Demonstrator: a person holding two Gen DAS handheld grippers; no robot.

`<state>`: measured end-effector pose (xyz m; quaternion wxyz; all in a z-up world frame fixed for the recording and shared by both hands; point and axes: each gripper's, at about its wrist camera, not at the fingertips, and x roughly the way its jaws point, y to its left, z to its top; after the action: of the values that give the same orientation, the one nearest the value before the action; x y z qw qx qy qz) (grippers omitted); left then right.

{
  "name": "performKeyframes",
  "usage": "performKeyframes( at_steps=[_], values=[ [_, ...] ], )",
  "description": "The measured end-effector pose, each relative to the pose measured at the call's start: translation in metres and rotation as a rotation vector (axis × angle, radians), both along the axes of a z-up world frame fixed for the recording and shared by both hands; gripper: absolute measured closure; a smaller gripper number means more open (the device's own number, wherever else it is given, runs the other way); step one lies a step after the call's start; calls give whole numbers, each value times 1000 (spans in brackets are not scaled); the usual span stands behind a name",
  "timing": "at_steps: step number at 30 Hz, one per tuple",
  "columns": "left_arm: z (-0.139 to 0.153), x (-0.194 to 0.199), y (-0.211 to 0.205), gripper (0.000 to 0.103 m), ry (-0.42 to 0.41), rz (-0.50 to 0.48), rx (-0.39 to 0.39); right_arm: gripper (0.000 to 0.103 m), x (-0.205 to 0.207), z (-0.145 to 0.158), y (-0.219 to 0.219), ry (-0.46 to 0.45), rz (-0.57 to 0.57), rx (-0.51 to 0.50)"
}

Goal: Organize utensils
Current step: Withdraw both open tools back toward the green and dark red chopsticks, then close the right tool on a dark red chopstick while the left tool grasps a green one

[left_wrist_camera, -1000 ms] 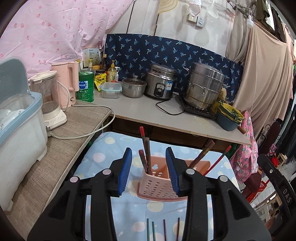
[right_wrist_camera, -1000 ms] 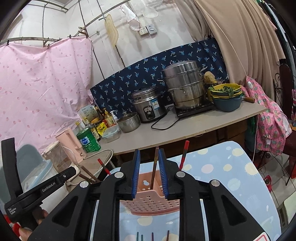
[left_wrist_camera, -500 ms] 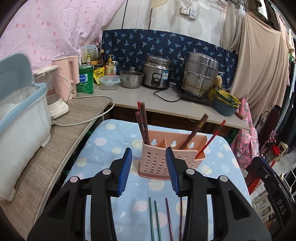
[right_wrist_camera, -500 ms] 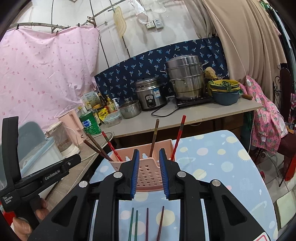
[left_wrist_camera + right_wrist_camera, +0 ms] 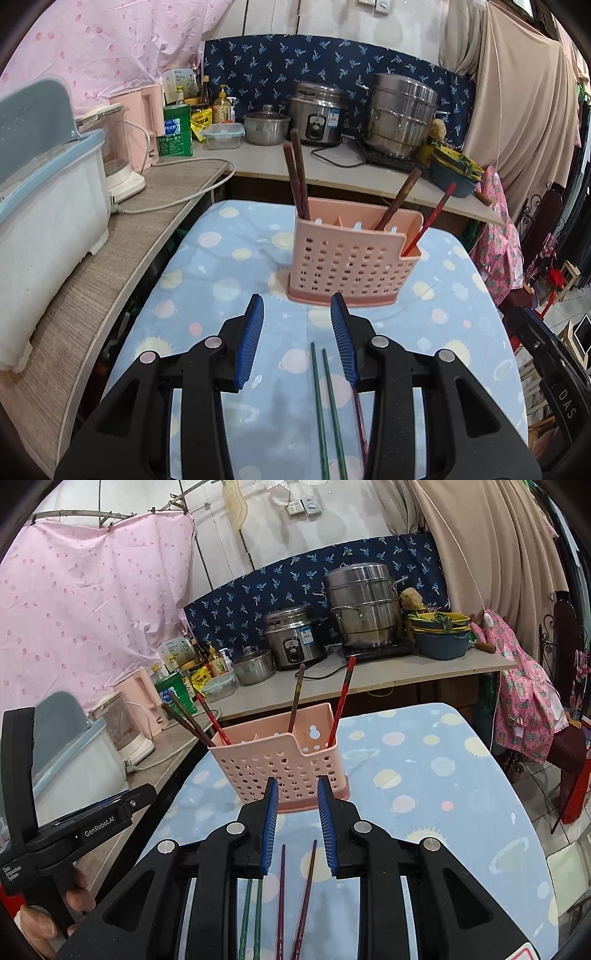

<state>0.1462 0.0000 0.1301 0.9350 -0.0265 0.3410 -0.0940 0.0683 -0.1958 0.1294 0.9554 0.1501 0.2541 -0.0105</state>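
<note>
A pink perforated utensil holder (image 5: 351, 258) stands on the blue patterned table (image 5: 221, 295); it also shows in the right wrist view (image 5: 284, 764). Brown and red chopsticks (image 5: 297, 173) stand in its compartments. A green chopstick pair (image 5: 325, 398) lies flat between the fingers of my left gripper (image 5: 297, 314), which is open and empty. A maroon chopstick pair (image 5: 295, 897) lies between the fingers of my right gripper (image 5: 293, 797), open and empty; the green pair (image 5: 249, 912) lies to their left.
A wooden counter (image 5: 92, 280) on the left holds a white and blue bin (image 5: 44, 206) and a blender (image 5: 114, 155). The back counter carries a rice cooker (image 5: 317, 114), a steel steamer (image 5: 399, 114) and bowls (image 5: 454, 170).
Both grippers have pulled back and down from the holder. The right gripper has let go of a brown chopstick, which now stands in the holder. The flat chopsticks have come into view.
</note>
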Motion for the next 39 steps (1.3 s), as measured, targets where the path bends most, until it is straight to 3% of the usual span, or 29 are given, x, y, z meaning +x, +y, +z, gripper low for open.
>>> performKeyframes(
  at_steps=[26, 39],
  values=[
    [-110, -57, 11, 67, 227, -22, 79, 81, -48, -123, 40, 313, 102, -10],
    [-131, -69, 9, 67, 285, -37, 96, 81, -45, -143, 54, 364, 117, -20]
  ],
)
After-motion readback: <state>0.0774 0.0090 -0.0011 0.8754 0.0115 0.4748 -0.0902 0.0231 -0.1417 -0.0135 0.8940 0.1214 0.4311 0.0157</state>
